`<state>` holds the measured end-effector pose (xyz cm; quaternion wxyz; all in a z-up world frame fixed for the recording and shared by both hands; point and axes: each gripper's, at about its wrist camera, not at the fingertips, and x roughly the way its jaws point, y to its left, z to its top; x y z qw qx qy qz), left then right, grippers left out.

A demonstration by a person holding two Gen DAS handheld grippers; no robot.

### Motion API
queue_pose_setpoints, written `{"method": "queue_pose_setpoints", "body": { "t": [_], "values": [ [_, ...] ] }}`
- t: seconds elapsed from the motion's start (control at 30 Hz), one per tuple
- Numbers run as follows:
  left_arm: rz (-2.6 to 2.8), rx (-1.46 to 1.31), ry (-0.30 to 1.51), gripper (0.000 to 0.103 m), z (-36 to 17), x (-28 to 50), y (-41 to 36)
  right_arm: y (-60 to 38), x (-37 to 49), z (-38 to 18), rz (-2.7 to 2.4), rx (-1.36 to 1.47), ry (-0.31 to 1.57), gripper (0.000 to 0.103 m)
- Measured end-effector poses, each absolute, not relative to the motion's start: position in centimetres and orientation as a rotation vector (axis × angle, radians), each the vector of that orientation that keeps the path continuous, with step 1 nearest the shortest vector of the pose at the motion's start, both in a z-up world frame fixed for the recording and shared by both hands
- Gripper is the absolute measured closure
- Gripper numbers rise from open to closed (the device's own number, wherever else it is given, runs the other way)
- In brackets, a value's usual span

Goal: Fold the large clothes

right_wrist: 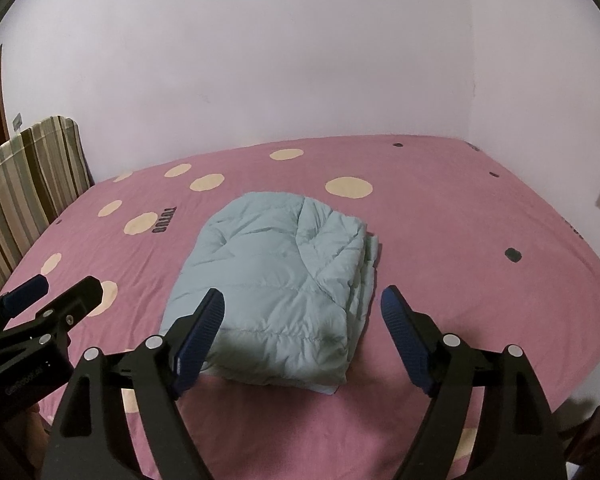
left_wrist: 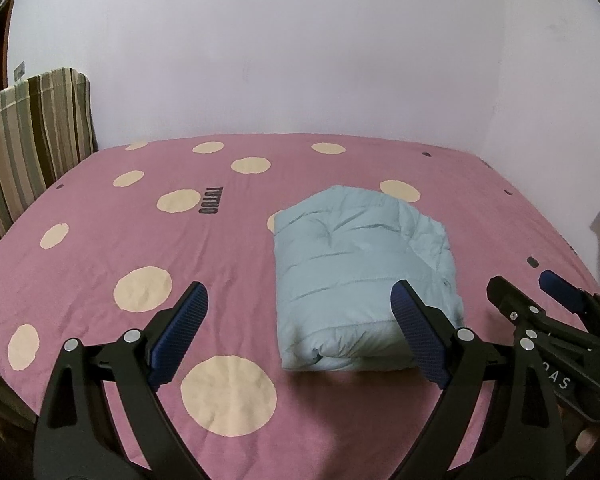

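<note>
Padded jacket (right_wrist: 276, 284), lying folded just ahead of the right gripper (right_wrist: 302, 306), is showing pale blue-green with quilted stitch lines. Bedsheet (left_wrist: 100, 264) under both grippers is showing dusty pink with cream dots, small dark squares and dark lettering. Both grippers are showing black frames with dark blue textured pads (left_wrist: 182, 330). Headboard cover (left_wrist: 28, 136), far left of the left gripper (left_wrist: 300, 302), is showing green, brown and cream stripes. Wall (left_wrist: 300, 60) beyond is showing pale lilac-white.
</note>
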<state>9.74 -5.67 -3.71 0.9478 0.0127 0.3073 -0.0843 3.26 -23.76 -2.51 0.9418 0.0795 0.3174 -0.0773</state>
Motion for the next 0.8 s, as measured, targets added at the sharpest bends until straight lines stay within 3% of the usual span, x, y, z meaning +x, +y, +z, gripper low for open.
{"method": "queue_pose_setpoints", "body": {
  "t": [0.4, 0.47, 0.8],
  "values": [
    [-0.167, 0.029, 0.612, 0.009, -3.3, 9.1, -5.5, -23.8, 2.8, -2.1, -0.153, 0.145, 0.633, 0.022],
    [-0.164, 0.03, 0.612, 0.002, -3.3, 9.0, -5.5, -23.9, 2.8, -2.1, -0.151, 0.144, 0.636, 0.022],
    [-0.154, 0.017, 0.628, 0.002, -4.4, 9.8, -5.5, -24.4, 3.6, -2.8, -0.139, 0.144, 0.655, 0.022]
  ]
}}
